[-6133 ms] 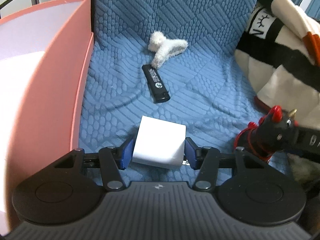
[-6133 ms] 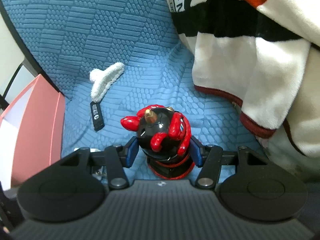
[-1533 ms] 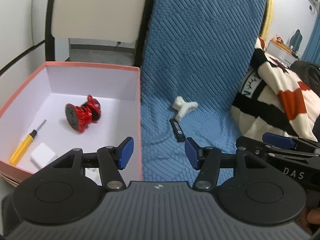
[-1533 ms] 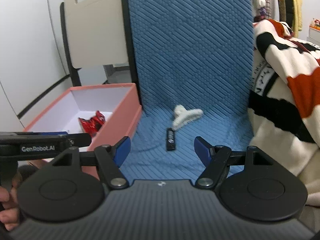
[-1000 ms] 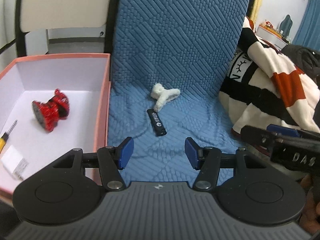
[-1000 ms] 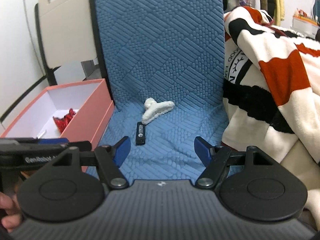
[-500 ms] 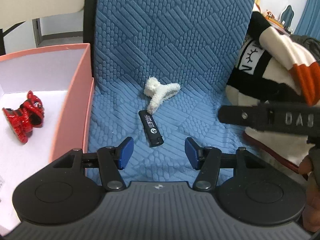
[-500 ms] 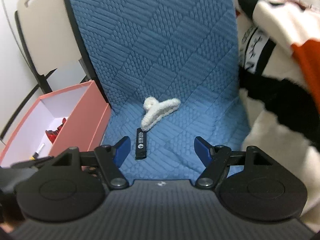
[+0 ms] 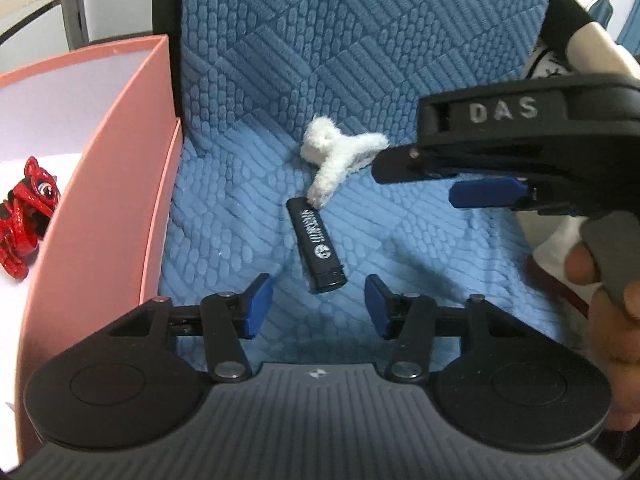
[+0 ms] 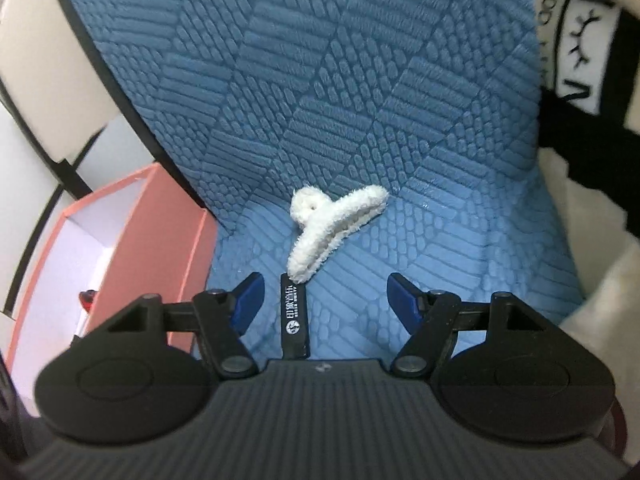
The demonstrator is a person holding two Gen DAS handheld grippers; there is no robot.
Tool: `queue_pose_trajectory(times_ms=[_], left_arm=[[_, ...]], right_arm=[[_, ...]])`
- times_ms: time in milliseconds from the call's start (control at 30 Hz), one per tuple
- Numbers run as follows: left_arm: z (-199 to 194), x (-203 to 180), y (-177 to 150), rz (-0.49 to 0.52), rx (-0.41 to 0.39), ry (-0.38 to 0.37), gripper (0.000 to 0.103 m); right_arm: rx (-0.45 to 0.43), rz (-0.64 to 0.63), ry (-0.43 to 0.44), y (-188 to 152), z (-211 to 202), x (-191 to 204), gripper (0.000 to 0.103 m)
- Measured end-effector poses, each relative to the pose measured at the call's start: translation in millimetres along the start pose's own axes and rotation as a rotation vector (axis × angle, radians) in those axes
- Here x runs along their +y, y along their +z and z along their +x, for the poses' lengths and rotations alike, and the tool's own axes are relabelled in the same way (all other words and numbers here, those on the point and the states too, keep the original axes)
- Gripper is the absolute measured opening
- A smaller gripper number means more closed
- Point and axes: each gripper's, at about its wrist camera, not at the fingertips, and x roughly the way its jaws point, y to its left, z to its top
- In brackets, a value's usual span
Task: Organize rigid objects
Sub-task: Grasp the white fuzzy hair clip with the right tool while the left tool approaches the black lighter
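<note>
While the left claw (image 9: 319,300) hangs half open and closing on nothing, the lighter (image 9: 316,251) lies just ahead of its tips; the right claw (image 10: 324,300), closing empty, has the hair clip (image 10: 332,232) just beyond.

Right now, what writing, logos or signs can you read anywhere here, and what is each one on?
"DAS": raised letters on the side of the right gripper, seen from the left wrist.
White print and a round logo on the black lighter: too small to read.
Black lettering and an eyelash drawing on the blanket: cut off, unreadable.
</note>
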Motion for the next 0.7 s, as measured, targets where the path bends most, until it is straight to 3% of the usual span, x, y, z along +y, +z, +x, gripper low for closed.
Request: queue_pose_trajectory(times_ms=[433,633,700], left_arm=[[31,11,2,-0.035,0.05,-0.01,0.043],[34,9,-2,-0.037,0.015,-0.042,0.034],[35,7,-4,-0.027,0.004,-0.045,0.033]], right_arm=[[0.078,-0.059,0.009,17,55,26,0.067],[0.104,-0.08,-0.002,20,77,30,0.064],[0.109,-0.09,-0.005,21,82,32,0.057]])
